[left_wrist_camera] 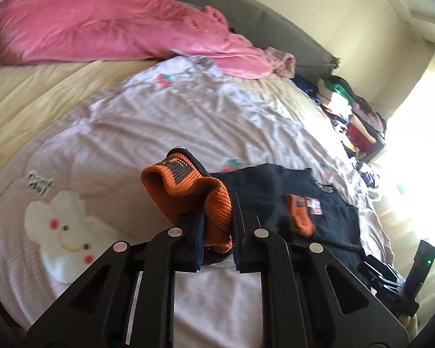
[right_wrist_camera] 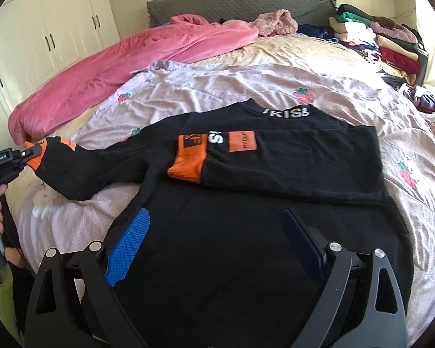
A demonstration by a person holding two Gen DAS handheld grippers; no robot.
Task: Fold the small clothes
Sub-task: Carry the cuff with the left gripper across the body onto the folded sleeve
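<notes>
Left sleeve cuff pinched, right gripper waiting over the body.

Left wrist view: your left gripper [left_wrist_camera: 217,232] is clamped on the orange cuff [left_wrist_camera: 200,200] of the black sweatshirt [left_wrist_camera: 275,191], ready to carry that sleeve inward. Right wrist view: the sweatshirt lies flat on the bed [right_wrist_camera: 246,81], one sleeve [right_wrist_camera: 275,159] already across its chest; your right gripper [right_wrist_camera: 217,243] hovers with jaws apart over the hem, likely to pin it.

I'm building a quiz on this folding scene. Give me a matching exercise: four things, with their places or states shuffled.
Things:
1. left gripper
2. right gripper
3. pink blanket
4. folded sleeve cuff

States:
A. lying across the sweater's chest
B. open above the sweater's hem
C. bunched near the headboard
D. shut on an orange cuff

Pairs: 1-D, 2-B, 3-C, 4-A
</notes>
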